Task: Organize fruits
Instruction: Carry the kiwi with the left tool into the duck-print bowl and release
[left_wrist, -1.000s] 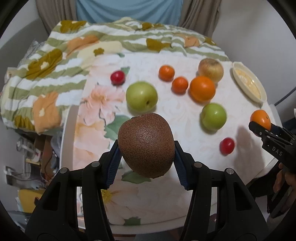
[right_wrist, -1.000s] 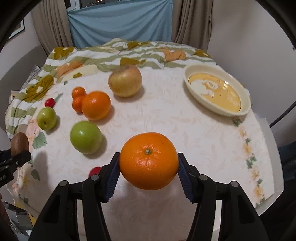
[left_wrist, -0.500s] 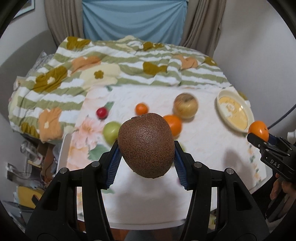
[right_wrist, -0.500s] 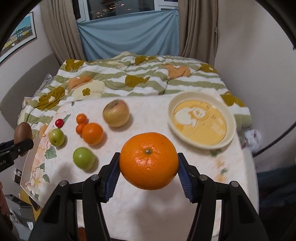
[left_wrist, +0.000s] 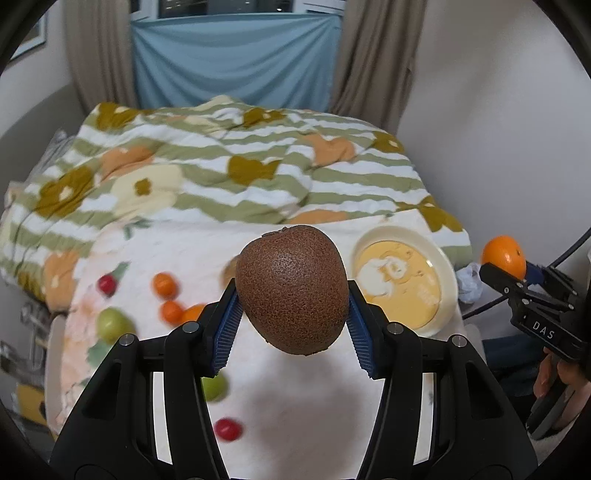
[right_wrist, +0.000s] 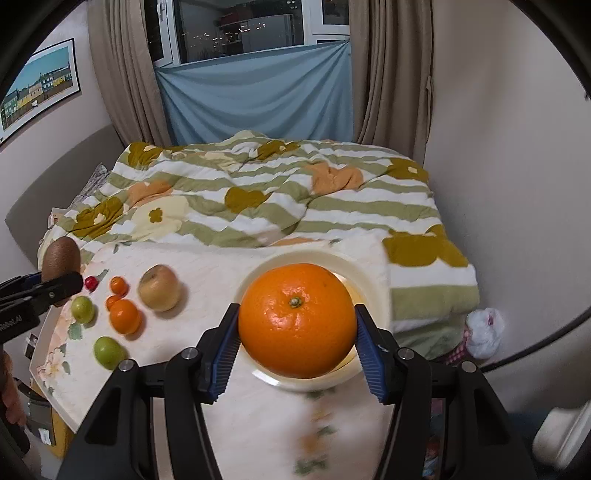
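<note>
My left gripper (left_wrist: 291, 319) is shut on a brown kiwi (left_wrist: 291, 288), held above the table. My right gripper (right_wrist: 297, 334) is shut on a large orange (right_wrist: 297, 319), which hangs over the cream plate (right_wrist: 373, 273) and hides most of it. The plate (left_wrist: 400, 284) shows fully in the left wrist view, at the table's far right. Left on the table lie a yellowish apple (right_wrist: 159, 292), a big orange (right_wrist: 125, 315), two small oranges (right_wrist: 119, 285), green fruits (right_wrist: 109, 351) and a cherry tomato (right_wrist: 91, 282). The other gripper's orange (left_wrist: 504, 256) shows at right.
A white floral tablecloth (left_wrist: 295, 406) covers the table. Behind it lies a bed with a green-striped quilt (right_wrist: 277, 195), then curtains and a blue cloth (right_wrist: 258, 96). A white bag (right_wrist: 484, 328) lies on the floor at right. A hand (left_wrist: 554, 376) grips the right tool.
Both grippers have pulled back and risen, so the table looks smaller and farther. The plate now lies behind the held orange. Both grips are unchanged.
</note>
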